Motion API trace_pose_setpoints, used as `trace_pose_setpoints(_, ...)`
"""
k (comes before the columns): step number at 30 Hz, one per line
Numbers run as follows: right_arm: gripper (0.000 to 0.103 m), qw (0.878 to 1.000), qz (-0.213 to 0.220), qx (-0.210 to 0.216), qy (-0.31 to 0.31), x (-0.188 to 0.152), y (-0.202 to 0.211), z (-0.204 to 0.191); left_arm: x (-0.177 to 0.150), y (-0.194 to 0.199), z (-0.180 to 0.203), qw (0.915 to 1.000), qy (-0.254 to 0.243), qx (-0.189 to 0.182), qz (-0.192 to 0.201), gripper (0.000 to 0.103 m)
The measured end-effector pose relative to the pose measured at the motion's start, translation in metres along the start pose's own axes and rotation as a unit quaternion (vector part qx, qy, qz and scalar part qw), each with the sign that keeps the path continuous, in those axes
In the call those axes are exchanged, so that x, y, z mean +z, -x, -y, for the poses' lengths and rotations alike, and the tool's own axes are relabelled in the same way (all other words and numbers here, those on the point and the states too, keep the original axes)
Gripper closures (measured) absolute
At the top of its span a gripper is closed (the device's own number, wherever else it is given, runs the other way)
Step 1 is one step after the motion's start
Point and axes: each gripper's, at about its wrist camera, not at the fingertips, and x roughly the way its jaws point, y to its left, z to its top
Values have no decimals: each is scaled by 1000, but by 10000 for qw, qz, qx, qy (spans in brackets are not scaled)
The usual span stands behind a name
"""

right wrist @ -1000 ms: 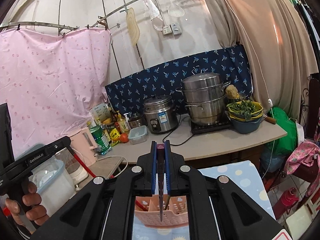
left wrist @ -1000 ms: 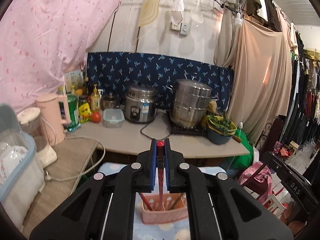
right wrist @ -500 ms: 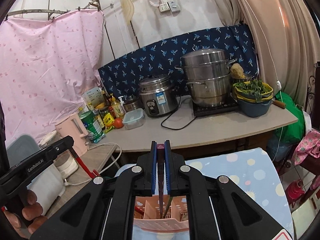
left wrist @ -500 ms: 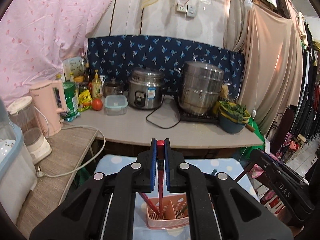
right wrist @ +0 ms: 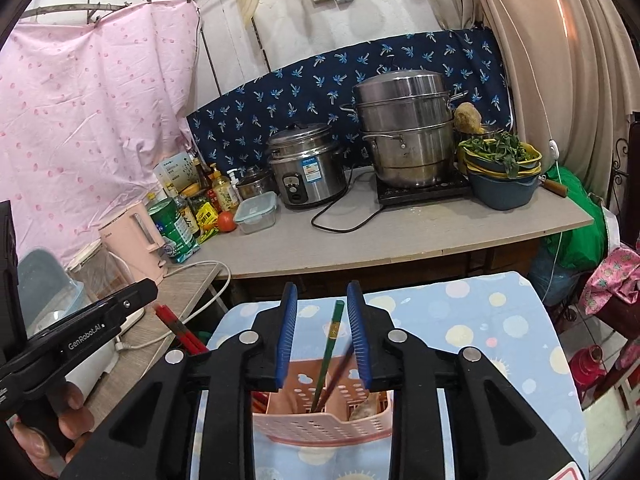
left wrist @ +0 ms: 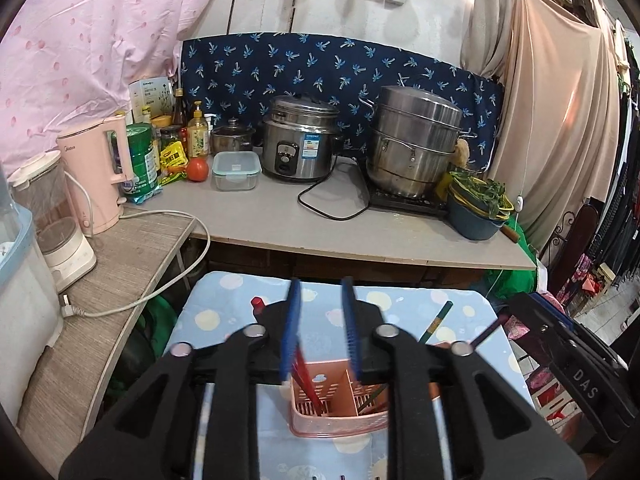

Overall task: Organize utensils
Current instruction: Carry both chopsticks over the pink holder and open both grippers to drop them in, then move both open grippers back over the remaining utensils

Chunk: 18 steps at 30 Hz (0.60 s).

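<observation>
A pink slotted utensil basket point(left wrist: 340, 416) stands on the dotted blue tablecloth, just below both grippers. In the left wrist view my left gripper point(left wrist: 320, 332) hangs over its left compartment with the jaws opening. The red chopsticks point(left wrist: 304, 368) lean free in that compartment, touching neither pad. In the right wrist view my right gripper point(right wrist: 322, 336) has its jaws opening around a green chopstick point(right wrist: 334, 332). That chopstick stands loose in the basket point(right wrist: 320, 424) beside a dark one point(right wrist: 340, 368). The left gripper point(right wrist: 80, 340) also shows there, with the red chopsticks point(right wrist: 180, 328) by it.
Behind the cloth-covered table point(left wrist: 224, 320) runs a grey counter point(left wrist: 320, 232) with a rice cooker point(left wrist: 300, 140), a steel steamer pot point(left wrist: 416, 144), a bowl of greens point(left wrist: 476, 208), a pink kettle point(left wrist: 96, 176) and bottles. A side shelf point(left wrist: 100, 320) is at the left.
Both grippers sank toward the basket and spread their jaws. The red chopstick left the left pads and leans in the basket. The green one left the right pads.
</observation>
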Motion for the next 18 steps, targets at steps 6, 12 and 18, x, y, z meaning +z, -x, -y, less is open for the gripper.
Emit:
trace_pose_setpoints(6, 75, 9999, 33, -21, 120, -6, 16, -5, -5, 8, 0, 10000, 8, 42, -26, 68)
trace_pose_setpoints(12, 74, 9996, -80, 1, 256, -28, 42, -12, -24, 27, -1, 9999, -76, 85, -86, 56)
trace_pose_setpoints(18, 74, 9987, -465, 122, 149, -77, 70, -9, -65, 48, -6, 9992, -84, 53, -399, 54)
